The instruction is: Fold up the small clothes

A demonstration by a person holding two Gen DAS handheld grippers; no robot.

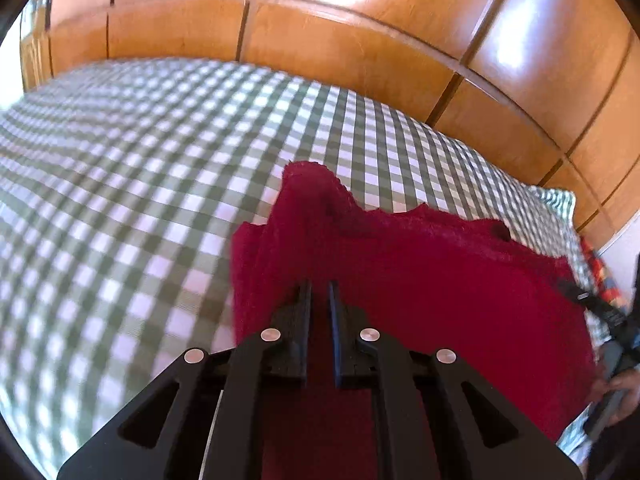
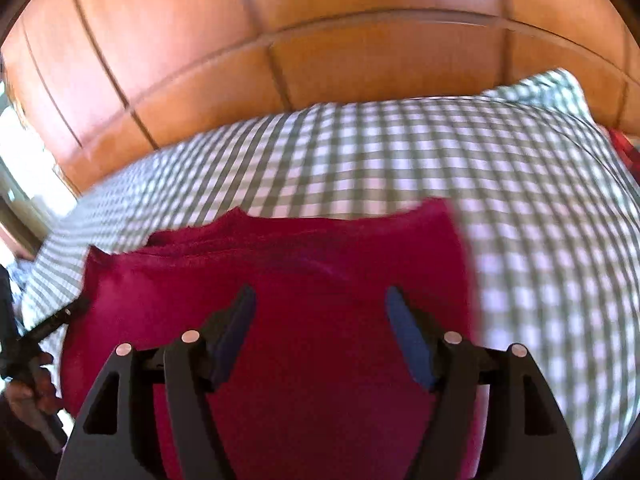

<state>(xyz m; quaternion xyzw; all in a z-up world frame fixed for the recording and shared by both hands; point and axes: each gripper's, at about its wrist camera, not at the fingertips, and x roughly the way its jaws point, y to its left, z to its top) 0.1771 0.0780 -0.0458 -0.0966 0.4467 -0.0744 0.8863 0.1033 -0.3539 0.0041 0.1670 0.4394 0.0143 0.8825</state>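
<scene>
- Nearest in the left wrist view, the left hand-held gripper [image 1: 320,292] had its two fingers almost together, with a narrow strip of red cloth showing between them; it looked clamped on the red garment [image 1: 420,280], though the exact pinch point was hidden by the fabric.
- Nearest in the right wrist view, the right hand-held gripper [image 2: 320,300] had its fingers spread well apart, held just above the same red garment [image 2: 280,280] and gripping nothing.
- The garment, a fuzzy, knit-looking piece, lay on the bed [image 1: 120,200], spread across the green and white checked sheet, with its far edge bunched up into a raised peak.
- Judged from this, the step in hand was carrying a fold across: the left side held an edge while the right was free to take or pin another part.
- To do it well, the right gripper would best close on the matching edge or corner, so both sides lift evenly and the fold lands square.
- The cloth looked thick and soft, so a deep bite should hold better than a tip pinch.
- Farther off, a checked pillow [image 2: 552,88] sat at the bed's far right corner.
- Beyond the bed stood glossy wooden panels [image 1: 360,40], bright with glare.
- No brand, label or writing could be read anywhere; both views were motion-blurred.
</scene>
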